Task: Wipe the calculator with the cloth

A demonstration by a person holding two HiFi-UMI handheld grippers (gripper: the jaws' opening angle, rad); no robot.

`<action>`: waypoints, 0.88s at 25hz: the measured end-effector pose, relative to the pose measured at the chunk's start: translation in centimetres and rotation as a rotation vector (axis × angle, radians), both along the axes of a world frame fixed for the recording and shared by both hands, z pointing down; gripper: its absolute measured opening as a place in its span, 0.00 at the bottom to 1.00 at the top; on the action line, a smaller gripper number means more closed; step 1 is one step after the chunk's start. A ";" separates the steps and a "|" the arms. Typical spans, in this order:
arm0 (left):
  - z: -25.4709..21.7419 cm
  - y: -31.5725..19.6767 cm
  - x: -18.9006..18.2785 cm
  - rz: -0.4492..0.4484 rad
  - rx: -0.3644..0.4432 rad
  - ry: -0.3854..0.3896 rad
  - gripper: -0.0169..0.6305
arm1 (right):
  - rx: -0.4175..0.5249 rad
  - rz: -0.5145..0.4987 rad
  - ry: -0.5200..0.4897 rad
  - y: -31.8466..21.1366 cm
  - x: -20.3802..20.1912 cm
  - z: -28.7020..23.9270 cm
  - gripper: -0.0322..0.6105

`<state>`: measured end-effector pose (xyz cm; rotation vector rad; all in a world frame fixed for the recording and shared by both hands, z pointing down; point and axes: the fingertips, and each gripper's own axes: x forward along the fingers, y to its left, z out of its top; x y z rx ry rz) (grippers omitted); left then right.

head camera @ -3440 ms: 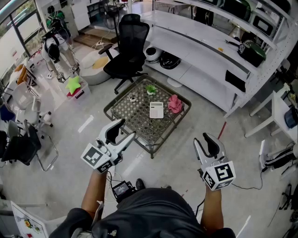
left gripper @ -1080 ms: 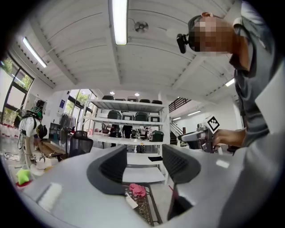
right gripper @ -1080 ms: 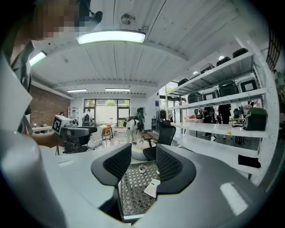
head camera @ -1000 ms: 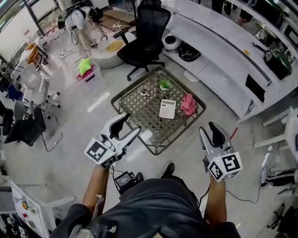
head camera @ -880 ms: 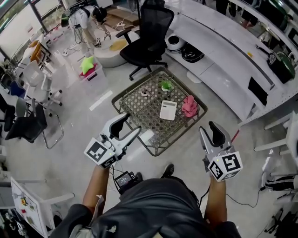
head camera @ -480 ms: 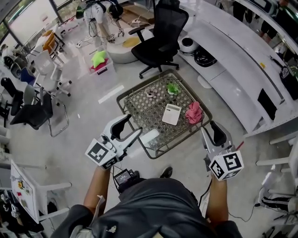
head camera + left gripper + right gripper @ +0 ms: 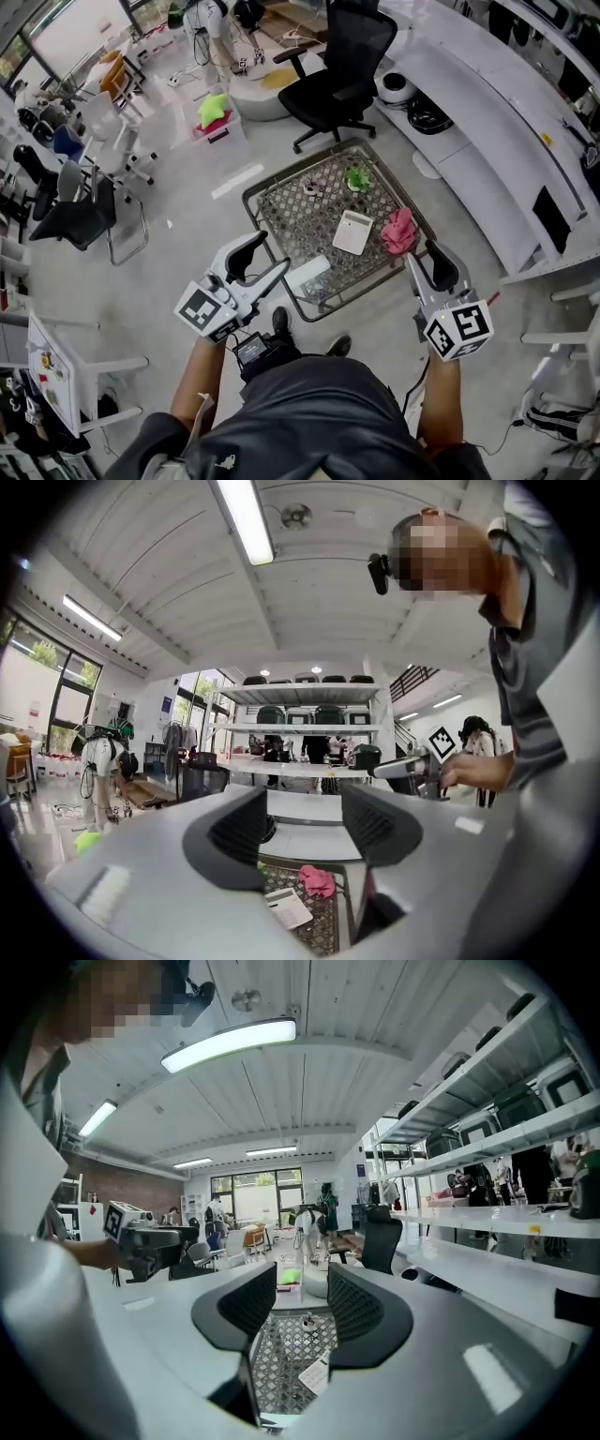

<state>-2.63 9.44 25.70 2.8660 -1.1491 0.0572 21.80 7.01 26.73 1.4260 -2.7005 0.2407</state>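
Note:
A white calculator [image 7: 352, 232] lies on a low glass-topped lattice table [image 7: 281, 211], with a crumpled pink cloth [image 7: 398, 231] right beside it. Both appear small in the left gripper view too, calculator [image 7: 289, 907] and cloth [image 7: 317, 880]. My left gripper [image 7: 268, 255] hangs open at the table's near left edge, nothing between its jaws. My right gripper [image 7: 433, 251] is open too, just off the near right corner, close to the cloth. In the right gripper view the calculator [image 7: 317, 1375] shows low between the empty jaws.
A small green object [image 7: 356, 178] and a tiny dark item [image 7: 314, 187] sit at the table's far side. A black office chair [image 7: 342, 66] stands behind it, a long white counter [image 7: 487, 122] runs to the right, and more chairs [image 7: 84, 206] stand at left.
The table has come nearer in the head view as both grippers moved toward it. Neither gripper's jaws have changed, and nothing on the table has moved.

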 end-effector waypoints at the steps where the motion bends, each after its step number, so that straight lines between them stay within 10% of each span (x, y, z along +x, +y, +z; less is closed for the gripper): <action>1: 0.0 -0.4 -0.1 0.005 0.005 0.005 0.47 | -0.001 0.004 0.001 -0.2 -0.1 0.0 0.29; 22: 0.8 -12.8 -2.1 0.378 0.007 0.047 0.47 | -0.014 0.357 0.066 -3.0 -3.9 -1.1 0.29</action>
